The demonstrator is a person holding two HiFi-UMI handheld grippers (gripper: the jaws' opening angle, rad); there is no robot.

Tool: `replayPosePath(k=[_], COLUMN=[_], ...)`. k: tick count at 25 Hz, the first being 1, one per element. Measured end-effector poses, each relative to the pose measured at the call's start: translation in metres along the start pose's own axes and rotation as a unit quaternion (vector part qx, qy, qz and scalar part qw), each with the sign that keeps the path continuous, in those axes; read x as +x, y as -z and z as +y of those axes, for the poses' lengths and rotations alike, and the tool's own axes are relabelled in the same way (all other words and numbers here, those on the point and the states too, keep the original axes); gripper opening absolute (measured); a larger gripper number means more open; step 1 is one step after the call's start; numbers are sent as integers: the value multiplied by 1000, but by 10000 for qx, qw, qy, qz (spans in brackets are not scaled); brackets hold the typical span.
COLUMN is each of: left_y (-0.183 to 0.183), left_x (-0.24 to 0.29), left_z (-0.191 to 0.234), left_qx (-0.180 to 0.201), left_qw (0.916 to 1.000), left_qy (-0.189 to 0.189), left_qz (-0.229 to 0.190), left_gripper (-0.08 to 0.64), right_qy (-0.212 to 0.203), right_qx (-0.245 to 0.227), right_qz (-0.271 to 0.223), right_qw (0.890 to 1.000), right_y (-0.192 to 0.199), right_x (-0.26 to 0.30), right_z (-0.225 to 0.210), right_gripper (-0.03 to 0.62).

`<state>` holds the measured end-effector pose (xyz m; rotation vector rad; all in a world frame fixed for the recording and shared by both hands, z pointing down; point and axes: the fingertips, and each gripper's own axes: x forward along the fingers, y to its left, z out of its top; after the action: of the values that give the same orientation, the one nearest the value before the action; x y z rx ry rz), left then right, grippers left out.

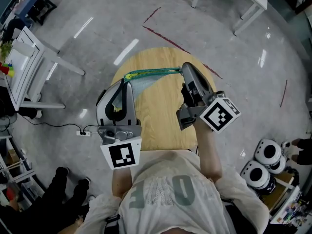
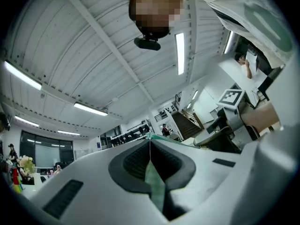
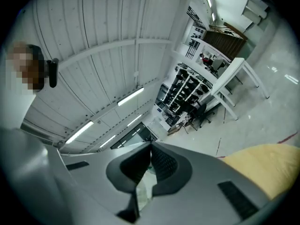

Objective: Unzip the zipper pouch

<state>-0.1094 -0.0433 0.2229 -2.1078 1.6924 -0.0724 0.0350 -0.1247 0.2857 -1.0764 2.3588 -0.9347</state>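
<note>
A teal mesh zipper pouch (image 1: 146, 81) hangs stretched over the round wooden table (image 1: 161, 126), its zipper edge (image 1: 152, 72) running along the top. My left gripper (image 1: 127, 78) is shut on the pouch's left end, by a yellow-green tab. In the left gripper view, teal fabric (image 2: 154, 186) is pinched between the shut jaws of the left gripper (image 2: 150, 138). My right gripper (image 1: 184, 68) is shut on the zipper's right end. In the right gripper view, a pale strip (image 3: 142, 189) sits between the closed pads of the right gripper (image 3: 151, 144). Whether that strip is the pull tab I cannot tell.
A white shelf cart (image 1: 24, 57) stands at the left and a white table (image 1: 243, 4) at the top right. A power strip (image 1: 85, 132) lies on the grey floor. Someone's dark legs (image 1: 63, 184) are at lower left, and white round devices (image 1: 265, 160) at lower right.
</note>
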Motion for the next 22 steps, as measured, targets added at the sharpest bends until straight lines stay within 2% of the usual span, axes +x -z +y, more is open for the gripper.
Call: replayPosePath(k=[4, 13, 17, 19, 20, 22], left_y=[11, 11, 9, 8, 8, 8], left_x=[-3, 0, 1, 1, 1, 2], left_z=[-1, -12, -13, -15, -17, -19], left_qx=[-205, -438, -559, -571, -598, -725], left_qw=[9997, 9988, 9982, 9980, 9978, 9968], left_qy=[-36, 153, 200, 256, 287, 341], left_qz=[147, 132, 95, 78, 75, 59], left_gripper=[28, 28, 28, 28, 28, 28], right_qy=[77, 190, 276, 245, 232, 263], right_qx=[-57, -16, -501, -760, -878, -1093], right_qz=[19, -15, -134, -153, -166, -209], right_qw=[10000, 9998, 9983, 9967, 9957, 9934], right_y=[4, 2, -7, -14, -17, -21], right_x=[-2, -8, -12, -15, -17, -19], right_z=[-2, -12, -11, -5, -3, 1], right_gripper=[29, 31, 40, 122, 143, 143])
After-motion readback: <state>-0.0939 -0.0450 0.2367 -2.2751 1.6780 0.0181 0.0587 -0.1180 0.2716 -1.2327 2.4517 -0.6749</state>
